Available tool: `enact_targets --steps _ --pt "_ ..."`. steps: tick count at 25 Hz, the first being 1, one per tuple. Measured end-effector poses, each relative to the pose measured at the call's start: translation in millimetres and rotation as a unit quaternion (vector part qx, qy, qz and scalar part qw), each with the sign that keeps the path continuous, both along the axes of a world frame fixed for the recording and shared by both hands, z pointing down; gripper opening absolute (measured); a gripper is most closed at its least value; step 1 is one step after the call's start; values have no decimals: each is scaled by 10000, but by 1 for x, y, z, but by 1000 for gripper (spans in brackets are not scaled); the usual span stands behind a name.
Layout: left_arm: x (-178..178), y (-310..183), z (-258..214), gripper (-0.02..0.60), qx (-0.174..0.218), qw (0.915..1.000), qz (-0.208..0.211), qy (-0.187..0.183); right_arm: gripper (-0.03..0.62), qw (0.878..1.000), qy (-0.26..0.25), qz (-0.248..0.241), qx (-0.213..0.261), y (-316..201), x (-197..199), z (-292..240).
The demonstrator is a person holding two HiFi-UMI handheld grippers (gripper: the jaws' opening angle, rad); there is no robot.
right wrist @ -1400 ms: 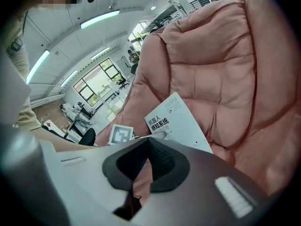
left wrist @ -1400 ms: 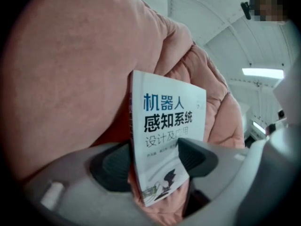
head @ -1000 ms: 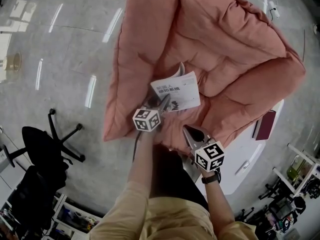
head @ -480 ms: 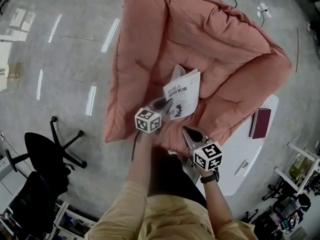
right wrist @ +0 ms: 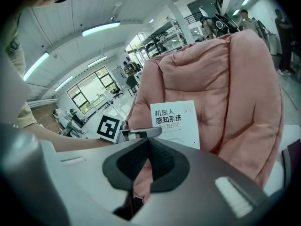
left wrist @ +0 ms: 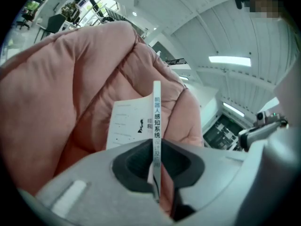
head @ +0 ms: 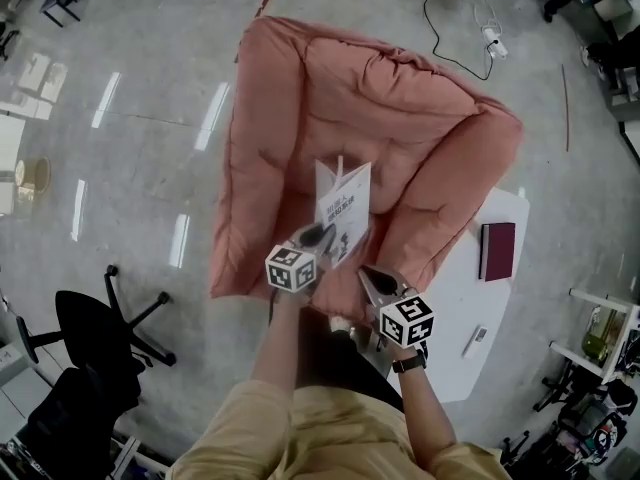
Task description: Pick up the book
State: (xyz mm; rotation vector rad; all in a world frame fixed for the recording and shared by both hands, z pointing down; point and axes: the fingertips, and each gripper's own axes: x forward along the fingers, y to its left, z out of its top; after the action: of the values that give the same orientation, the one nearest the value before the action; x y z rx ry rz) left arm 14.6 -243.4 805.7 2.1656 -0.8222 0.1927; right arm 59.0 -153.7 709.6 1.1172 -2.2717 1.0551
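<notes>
A thin white book (head: 342, 208) with black print hangs upright in the air above a big pink cushion seat (head: 300, 98). My left gripper (head: 318, 236) is shut on the book's lower edge. In the left gripper view the book's spine (left wrist: 156, 126) runs straight up out of the closed jaws (left wrist: 156, 182), with the pink cushion (left wrist: 61, 93) behind. My right gripper (head: 374, 280) hangs just right of the left one, shut and empty. Its own view shows the book's cover (right wrist: 175, 122) ahead of the closed jaws (right wrist: 146, 166) and the left gripper's marker cube (right wrist: 109, 127).
The cushion seat lies on a glossy grey floor (head: 120, 148). A white table (head: 500, 298) at the right carries a dark red book (head: 496, 251) and a small white device (head: 475, 341). A black office chair (head: 95, 333) stands at lower left. Cables (head: 460, 28) trail at the top.
The left gripper closed on the book and lifted it off the cushion; the book swung from lying flat to standing upright. Both grippers rose, and the view pulled back from the seat.
</notes>
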Motion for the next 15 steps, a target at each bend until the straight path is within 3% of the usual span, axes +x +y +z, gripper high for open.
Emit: enact_targets --steps 6,10,15 --pt "-11 19 -85 43 247 9991 -280 -179 6 9978 -248 516 327 10 22 -65" --pt "-8 15 -166 43 735 9965 -315 -254 6 9920 -233 705 1018 -10 40 -131" --pt "9 27 -275 43 1442 9885 -388 -246 6 9757 -206 1097 1883 -9 78 -220"
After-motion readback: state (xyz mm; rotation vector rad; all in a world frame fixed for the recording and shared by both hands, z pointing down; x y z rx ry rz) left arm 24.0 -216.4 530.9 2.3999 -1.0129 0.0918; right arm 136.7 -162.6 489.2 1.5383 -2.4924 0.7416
